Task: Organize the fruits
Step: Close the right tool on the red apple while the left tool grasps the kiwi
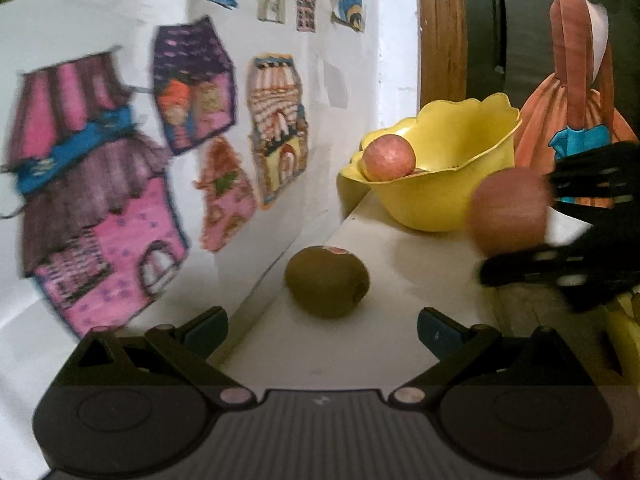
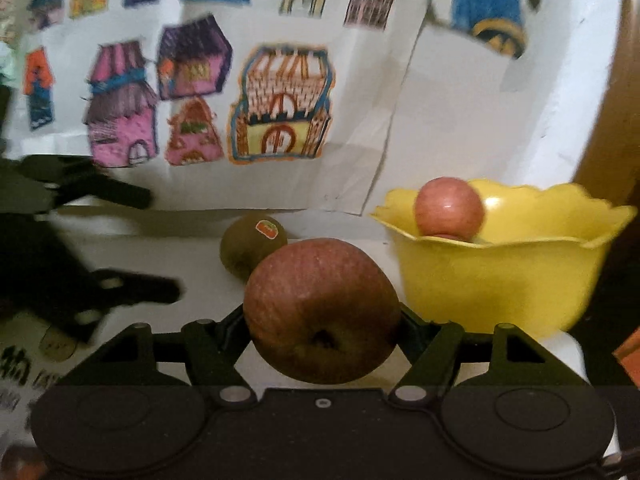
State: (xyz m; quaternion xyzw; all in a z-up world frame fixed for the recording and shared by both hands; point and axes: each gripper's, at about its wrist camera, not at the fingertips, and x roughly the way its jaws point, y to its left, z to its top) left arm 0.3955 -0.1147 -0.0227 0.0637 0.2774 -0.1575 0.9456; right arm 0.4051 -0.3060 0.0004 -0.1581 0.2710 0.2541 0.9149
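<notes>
A brown kiwi (image 1: pixel 326 282) with a small sticker lies on the white shelf top (image 1: pixel 400 248), just ahead of my open left gripper (image 1: pixel 322 325), whose fingers stand wide on either side of it. Behind it stands a yellow scalloped bowl (image 1: pixel 432 208) with a red apple (image 1: pixel 388 158) inside. My right gripper (image 1: pixel 520 227) comes in from the right, shut on a second red apple (image 1: pixel 510 212). In the right wrist view the held apple (image 2: pixel 322 312) fills my right gripper (image 2: pixel 322 320). The kiwi (image 2: pixel 252 246) lies behind it, with the bowl (image 2: pixel 500 280) and its apple (image 2: pixel 448 208) to the right and the left gripper (image 2: pixel 164 245) on the left.
A white wall with coloured house drawings (image 1: pixel 192 80) runs close along the shelf's left side. A wooden frame (image 1: pixel 440 32) and a picture of an orange dress (image 1: pixel 576 92) stand behind the bowl. The shelf's right edge drops off near the bowl.
</notes>
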